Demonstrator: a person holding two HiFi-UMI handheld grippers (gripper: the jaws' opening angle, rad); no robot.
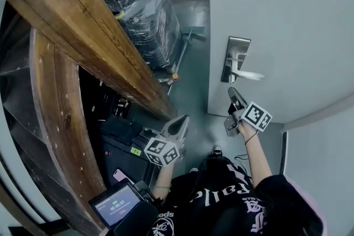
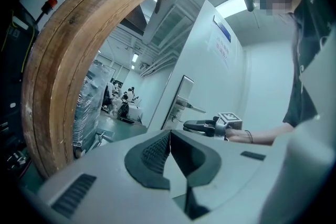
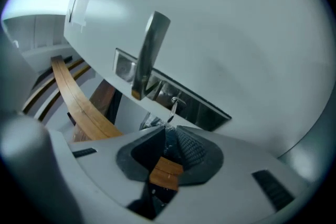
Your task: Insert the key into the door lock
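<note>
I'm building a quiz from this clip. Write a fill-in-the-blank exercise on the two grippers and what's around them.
1. The right gripper, up at the lock plate, is shut on a ____.
2. The left gripper has its jaws together, holding ____.
3. The curved beam beside the left gripper is made of ____.
Missing words: key; nothing; wood.

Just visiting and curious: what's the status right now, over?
Left gripper shut, empty. Right gripper shut on small silver key, tip at silver door lock plate; insertion unclear. Nothing in the way.
</note>
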